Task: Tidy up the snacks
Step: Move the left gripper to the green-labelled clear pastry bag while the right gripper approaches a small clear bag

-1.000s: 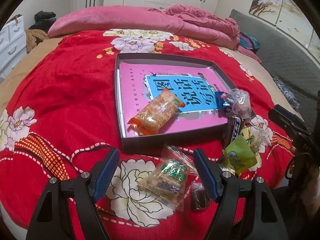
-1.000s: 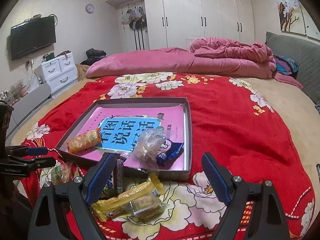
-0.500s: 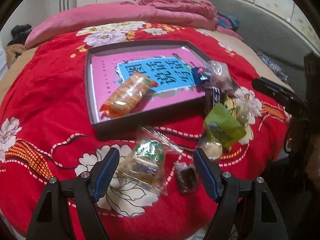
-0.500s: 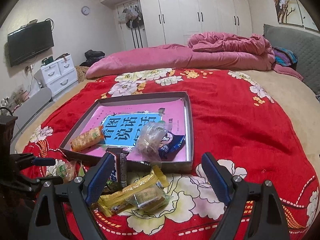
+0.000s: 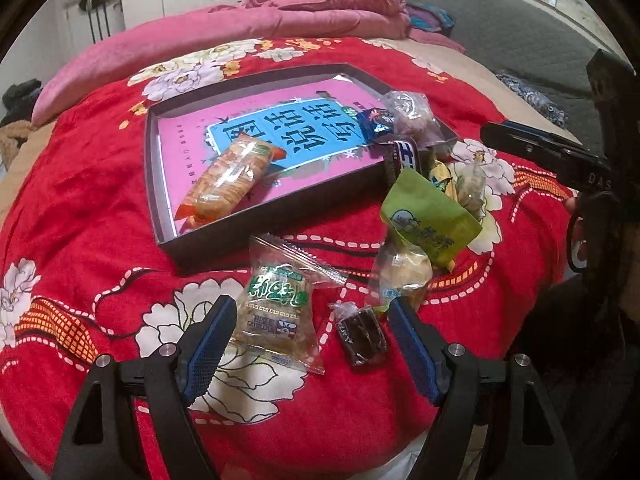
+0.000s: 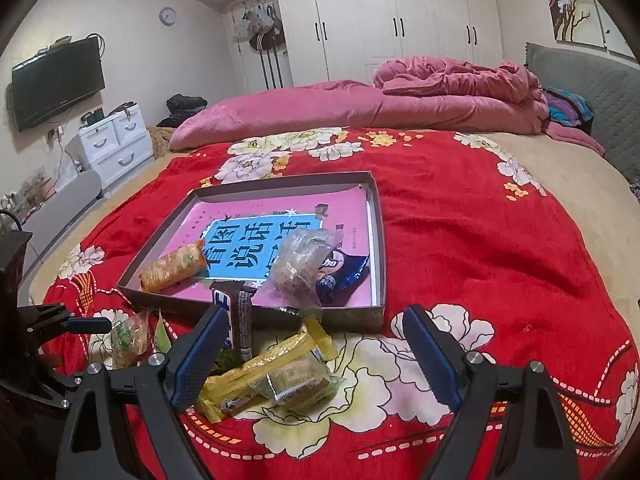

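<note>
since the earlier frame the left tool [image 5: 308, 344] is being seen rolled and shifted, so the shallow dark cardboard box lined with a pink printed sheet [image 5: 276, 210] is now lying slanted in its view, and its jaws have just been opening a little further. they are being held wide and released, with nothing pressed: the clear-wrapped pastry with green lettering [image 5: 278, 306] is lying on the red floral bedspread [image 5: 80, 184] between them, just beside the left pad, and a small dark wrapped sweet [image 5: 362, 336] is lying nearer the right pad. a green packet [image 5: 428, 220] is resting beyond them, outside the box. inside the box an orange-wrapped biscuit roll [image 5: 230, 178] is lying. the right tool [image 6: 314, 354] is being held spread wide and empty above a yellow-wrapped cake [image 6: 268, 372] on the bedspread, near the box's front wall.
</note>
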